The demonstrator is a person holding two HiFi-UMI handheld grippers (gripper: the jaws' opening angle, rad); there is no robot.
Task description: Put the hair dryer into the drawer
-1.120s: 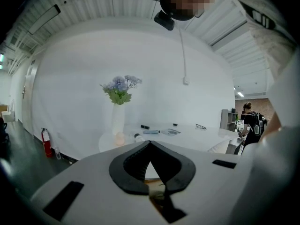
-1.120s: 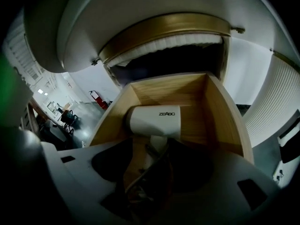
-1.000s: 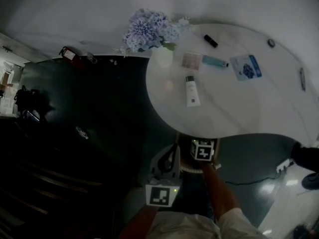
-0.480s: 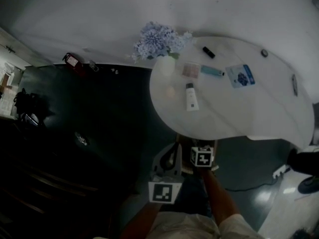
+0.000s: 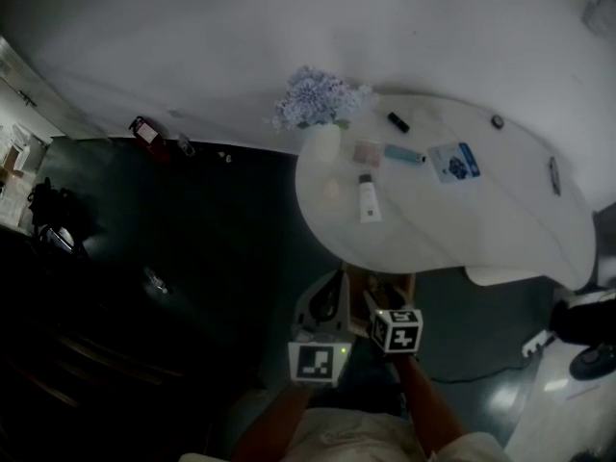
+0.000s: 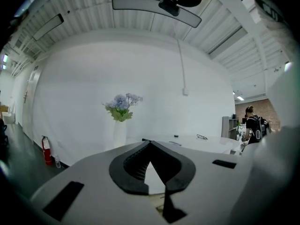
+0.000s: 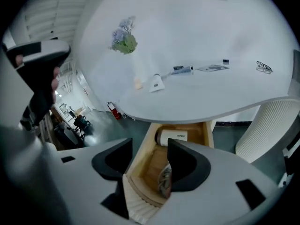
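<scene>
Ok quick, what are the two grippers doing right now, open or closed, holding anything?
Left gripper: closed, jaw tips together, nothing held.
Right gripper: open, empty, above the drawer with the hair dryer inside.

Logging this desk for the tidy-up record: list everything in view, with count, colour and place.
table: 1, white, centre right
flowers: 1 bunch, blue-purple, in a white vase at the table's far left edge
white tube: 1, white, on the table near the vase
teal tube: 1, teal, on the table
packet: 1, blue and white, beside the teal tube
glasses: 1 pair, dark, table's right end
drawer: 1, wooden, open under the table
hair dryer: 1, white, at the drawer's back
fire extinguisher: 1, red, floor by the wall
left gripper: 1, grey, jaws together, empty
right gripper: 1, grey, jaws apart, empty, over the drawer
</scene>
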